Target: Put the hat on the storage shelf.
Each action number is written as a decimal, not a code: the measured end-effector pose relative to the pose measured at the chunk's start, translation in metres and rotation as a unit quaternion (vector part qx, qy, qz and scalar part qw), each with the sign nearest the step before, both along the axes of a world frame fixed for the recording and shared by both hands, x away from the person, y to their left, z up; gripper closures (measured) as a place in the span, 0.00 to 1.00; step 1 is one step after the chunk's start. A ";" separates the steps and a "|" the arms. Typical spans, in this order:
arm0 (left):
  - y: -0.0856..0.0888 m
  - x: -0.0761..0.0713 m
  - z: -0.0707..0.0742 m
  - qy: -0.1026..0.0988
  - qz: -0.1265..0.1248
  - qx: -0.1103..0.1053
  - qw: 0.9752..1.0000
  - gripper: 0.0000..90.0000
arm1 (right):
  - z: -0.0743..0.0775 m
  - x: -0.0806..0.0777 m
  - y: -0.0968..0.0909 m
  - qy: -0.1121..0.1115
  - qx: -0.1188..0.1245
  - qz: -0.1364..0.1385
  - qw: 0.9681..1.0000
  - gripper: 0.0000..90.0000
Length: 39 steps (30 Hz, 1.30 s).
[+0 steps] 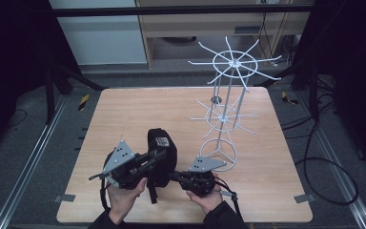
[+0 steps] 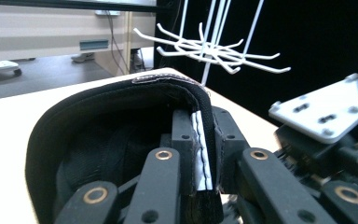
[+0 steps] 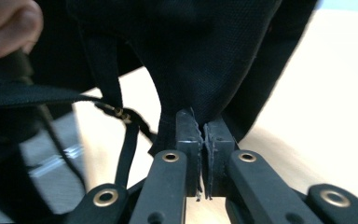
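Two claws, left [image 1: 158, 153], right [image 1: 175, 176], pinching one black bag [image 1: 162, 143], one wire rack [image 1: 228, 95]

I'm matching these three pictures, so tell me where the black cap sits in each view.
High view: the black cap lies low at the centre of the table, between the two claws.
Left gripper view: it spans the left and centre, its edge pinched by the left claw.
Right gripper view: its fabric hangs across the top, pinched by the right claw.
Shared landmark: the cap itself.
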<state>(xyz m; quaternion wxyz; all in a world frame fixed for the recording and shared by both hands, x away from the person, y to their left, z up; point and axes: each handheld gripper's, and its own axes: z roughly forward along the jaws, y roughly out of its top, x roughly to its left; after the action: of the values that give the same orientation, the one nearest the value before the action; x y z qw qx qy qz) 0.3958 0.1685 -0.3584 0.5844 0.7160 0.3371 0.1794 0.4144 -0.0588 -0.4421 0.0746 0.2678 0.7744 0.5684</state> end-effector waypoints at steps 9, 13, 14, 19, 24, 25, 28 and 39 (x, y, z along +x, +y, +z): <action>0.027 -0.002 -0.015 0.020 0.025 0.029 0.999 0.89 | 0.012 -0.003 -0.004 -0.055 -0.061 -0.037 0.996 0.97; 0.043 -0.006 -0.022 0.030 0.037 0.031 0.998 0.89 | 0.011 -0.004 0.004 -0.051 -0.066 -0.022 0.996 0.92; 0.047 -0.006 -0.023 0.031 0.043 0.032 0.998 0.89 | 0.011 -0.004 0.006 -0.048 -0.066 -0.021 0.996 0.89; 0.069 -0.008 -0.037 0.041 0.074 0.057 0.995 0.89 | 0.010 -0.002 0.001 -0.030 -0.046 -0.033 0.998 0.74; 0.090 0.001 -0.058 0.071 0.107 0.085 0.988 0.89 | 0.005 -0.003 -0.015 -0.026 -0.068 -0.055 0.996 0.71; 0.093 0.004 -0.062 0.075 0.113 0.092 0.986 0.89 | 0.003 -0.004 -0.017 -0.027 -0.077 -0.058 0.995 0.70; 0.098 0.011 -0.071 0.084 0.126 0.104 0.983 0.89 | -0.005 -0.003 -0.026 -0.024 -0.098 -0.071 0.992 0.68; 0.117 0.020 -0.089 0.104 0.172 0.141 0.969 0.76 | -0.020 -0.005 -0.060 -0.006 -0.126 -0.115 0.985 0.59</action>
<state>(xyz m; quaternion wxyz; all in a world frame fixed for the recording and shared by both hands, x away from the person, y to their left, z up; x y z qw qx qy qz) 0.4153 0.2858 -0.4471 0.3994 0.7373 0.4855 0.2471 0.4097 -0.1189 -0.4623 0.1771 0.3406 0.8033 0.4554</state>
